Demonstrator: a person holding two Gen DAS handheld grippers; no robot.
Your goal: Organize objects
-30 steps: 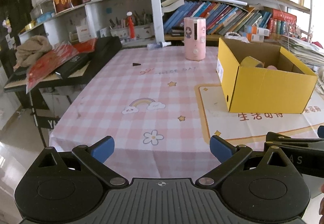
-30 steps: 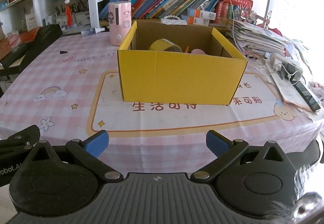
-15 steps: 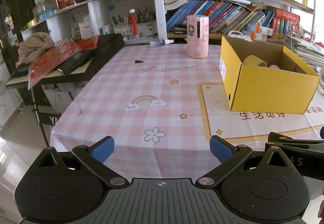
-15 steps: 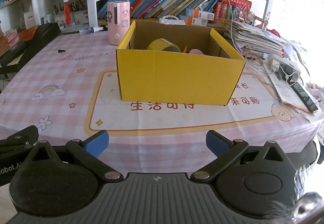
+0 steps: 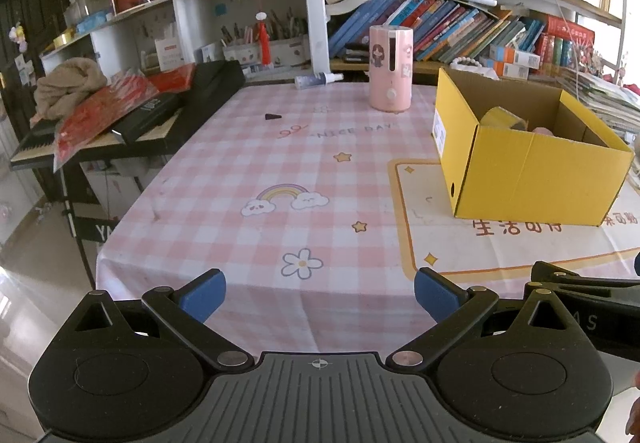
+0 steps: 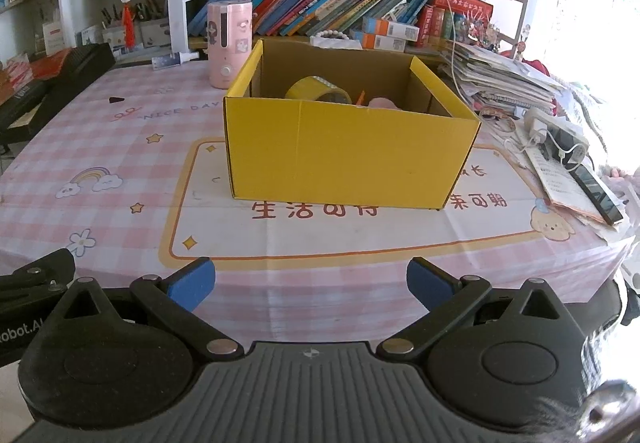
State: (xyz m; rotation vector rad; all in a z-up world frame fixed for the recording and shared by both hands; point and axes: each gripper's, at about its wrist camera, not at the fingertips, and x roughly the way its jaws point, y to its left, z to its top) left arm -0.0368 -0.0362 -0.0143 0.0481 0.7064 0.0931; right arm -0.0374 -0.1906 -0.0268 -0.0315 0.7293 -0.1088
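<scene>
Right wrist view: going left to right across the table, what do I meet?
Black keyboard → small black triangle → spray bottle → pink humidifier → yellow box → paper stack → power strip.
</scene>
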